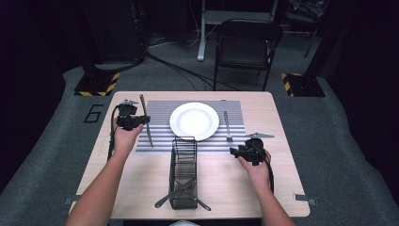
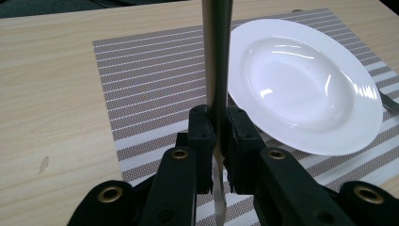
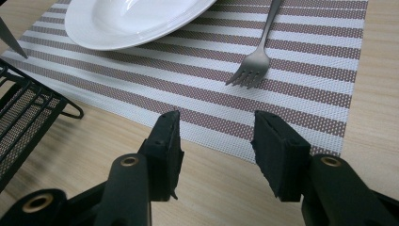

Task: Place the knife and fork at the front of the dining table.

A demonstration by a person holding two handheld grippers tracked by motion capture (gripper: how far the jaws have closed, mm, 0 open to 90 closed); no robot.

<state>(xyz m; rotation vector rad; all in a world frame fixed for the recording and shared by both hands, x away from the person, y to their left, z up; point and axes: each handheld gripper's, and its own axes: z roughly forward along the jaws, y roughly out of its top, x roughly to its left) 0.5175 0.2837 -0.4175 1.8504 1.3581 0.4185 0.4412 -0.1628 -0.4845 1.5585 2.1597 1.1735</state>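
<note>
1. Left gripper view first: our left gripper is clamped on the knife, jaws pinching the flat metal near its middle, the long end running up and away over the striped placemat.
2. We judge the pinch narrow and the metal slick, so the knife could swivel or slide out if we tilt it quickly.
3. Just to the side sits the white plate. Its rim is close, and a swing that way would clip it.
4. From the high view, the knife hangs over the mat's left strip, which looks to us like the open room, with bare tabletop beyond.
5. Our right gripper is wide apart and holding nothing, low over the tabletop at the mat's near edge.
6. Ahead of it lies the fork, tines toward us, on the mat beside the plate.
7. Watch the black wire basket between our hands: more cutlery pokes out of it, and a low crossing could snag.
</note>
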